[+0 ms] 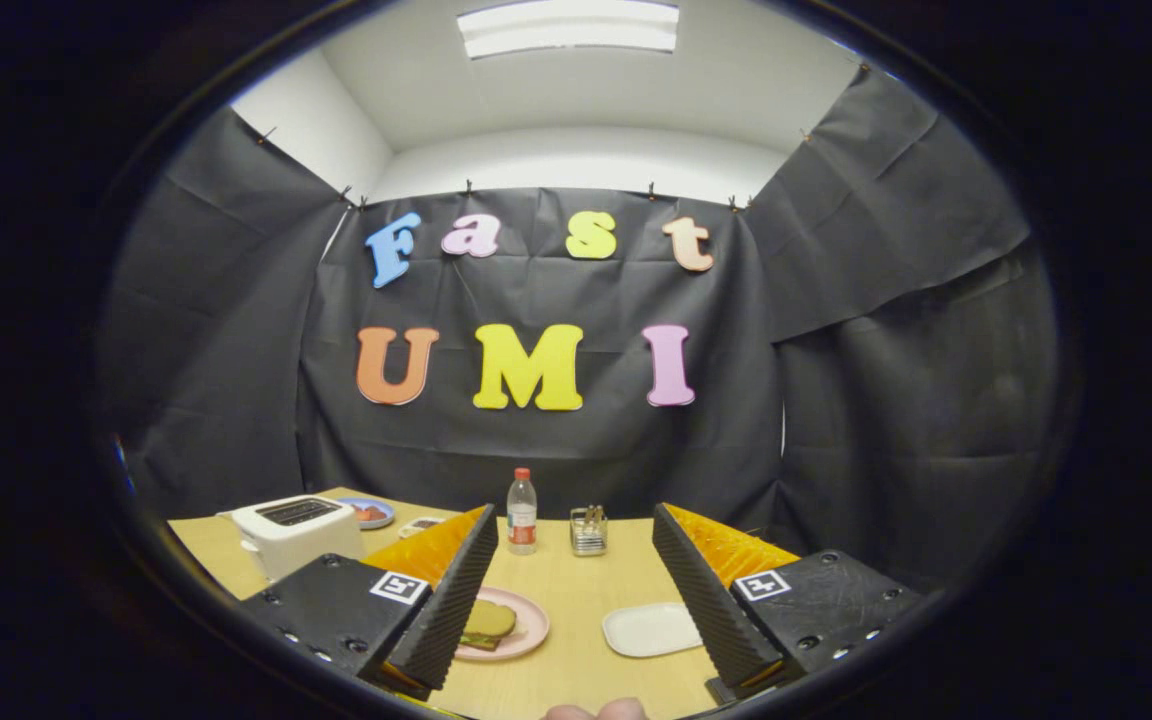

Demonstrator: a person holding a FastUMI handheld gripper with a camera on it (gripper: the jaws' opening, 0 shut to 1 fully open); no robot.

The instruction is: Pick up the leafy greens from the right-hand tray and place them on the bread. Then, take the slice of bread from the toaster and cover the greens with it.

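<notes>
1. Gripper view: gripper (576, 590) fingers spread wide, holding nothing, above the table (576, 680).
2. Pink plate (526, 630) between them carries bread (491, 620) over something green; the left finger partly hides it.
3. White tray (651, 630) beside it, toaster (296, 530) far left; slot contents unclear.

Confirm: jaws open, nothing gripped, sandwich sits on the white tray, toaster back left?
Not quite. In the gripper view the sandwich sits on the pink plate; the white tray is bare. The rest holds: gripper jaws open, nothing gripped, toaster back left.
</notes>
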